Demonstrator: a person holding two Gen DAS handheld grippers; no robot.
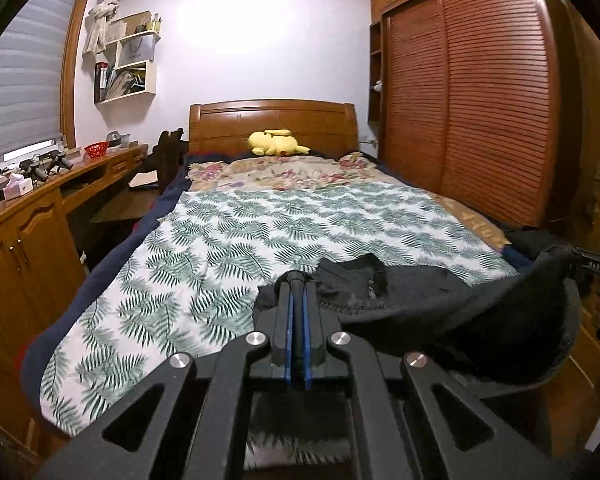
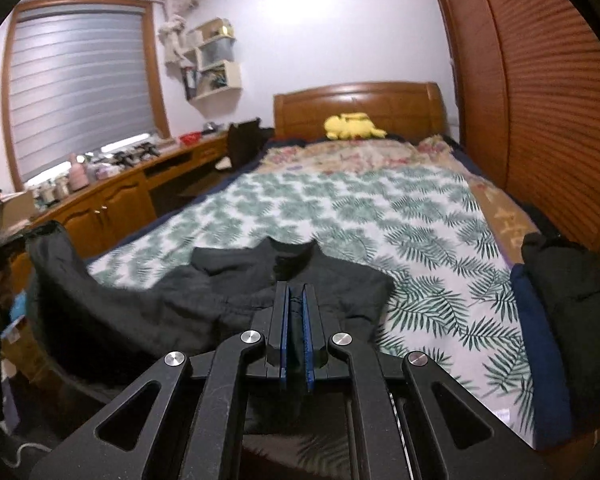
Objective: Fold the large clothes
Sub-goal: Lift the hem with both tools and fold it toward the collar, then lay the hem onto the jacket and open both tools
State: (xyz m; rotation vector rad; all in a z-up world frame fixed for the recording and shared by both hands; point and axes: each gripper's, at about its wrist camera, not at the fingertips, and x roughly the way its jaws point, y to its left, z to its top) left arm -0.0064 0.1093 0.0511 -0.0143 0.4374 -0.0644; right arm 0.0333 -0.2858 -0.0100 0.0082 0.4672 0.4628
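Two grippers each pinch a part of one dark garment at the near end of the bed; the left gripper has its jaws narrow on a bunched fold of black cloth, and the right gripper is likewise closed tight on the fabric just below the collar; the garment lies partly on the leaf-print sheet and partly hangs off the near edge.

What could go wrong: each hold looks small, a thin pinch of heavy cloth, so the fabric may slip out if it is lifted fast; the two holds seem uneven, which could leave the fold skewed or bunched; the hanging part may drag the whole piece off the bed.

On the right edge of the bed sits another dark heap of clothing, near enough to be caught in a sweep; far off, a yellow plush toy lies against the wooden headboard; a louvred wardrobe lines the right wall; on the left a long wooden surface carries small clutter beneath a window blind; wall shelves hang beside it.
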